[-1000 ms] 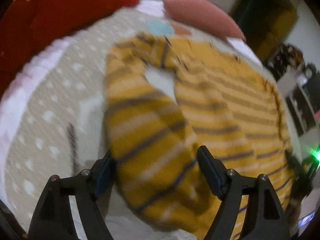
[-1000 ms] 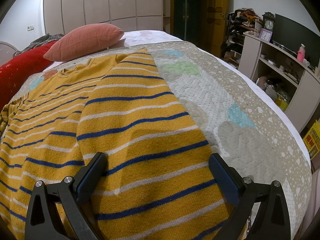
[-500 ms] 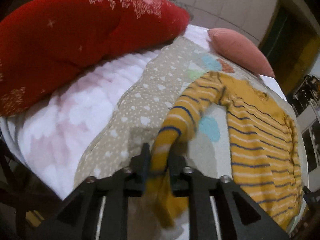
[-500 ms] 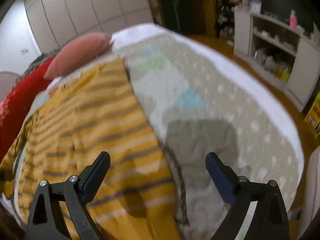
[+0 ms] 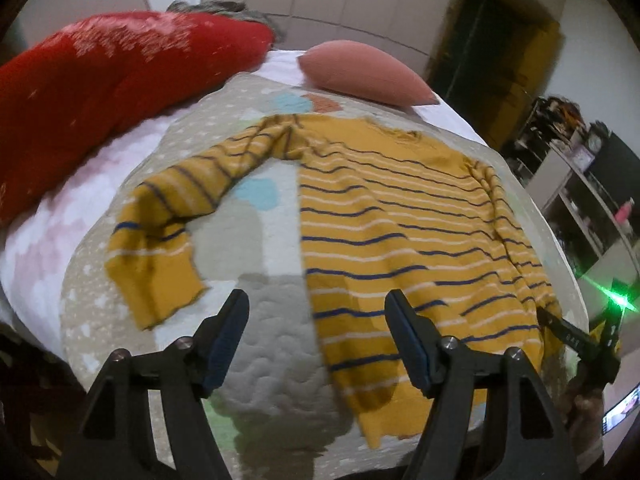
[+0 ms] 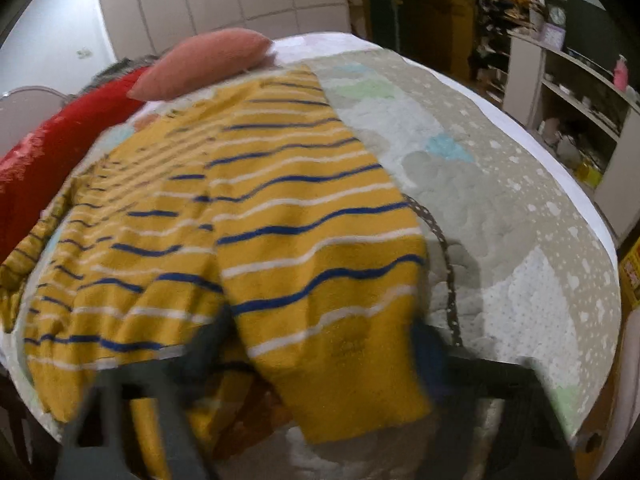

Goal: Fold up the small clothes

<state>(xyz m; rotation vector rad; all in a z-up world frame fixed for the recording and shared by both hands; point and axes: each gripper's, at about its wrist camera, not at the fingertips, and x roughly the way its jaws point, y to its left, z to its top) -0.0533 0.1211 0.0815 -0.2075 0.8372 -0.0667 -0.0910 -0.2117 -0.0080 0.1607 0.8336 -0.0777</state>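
Observation:
A mustard sweater (image 5: pixel 400 220) with blue and white stripes lies flat on the quilted bedspread (image 5: pixel 260 340). Its left sleeve (image 5: pixel 168 232) is stretched out sideways, apart from the body. My left gripper (image 5: pixel 316 336) hovers over the sweater's lower left corner, jaws opening, pads touching nothing. In the right wrist view the other sleeve (image 6: pixel 320 280) lies folded over the sweater's body (image 6: pixel 140 240). My right gripper (image 6: pixel 320 348) is blurred, its jaws closing with that sleeve's cuff end between them. I cannot see the pads pressing on it.
A red blanket (image 5: pixel 100 92) and a pink pillow (image 5: pixel 360 76) lie at the head of the bed. A dark dotted strap (image 6: pixel 444 264) lies on the quilt by the folded sleeve. Shelves (image 6: pixel 580 92) stand beyond the bed's right edge.
My left gripper let go of the left sleeve, which now lies spread on the quilt, and drew back and up. My right gripper shifted over the folded sleeve and its jaws narrowed.

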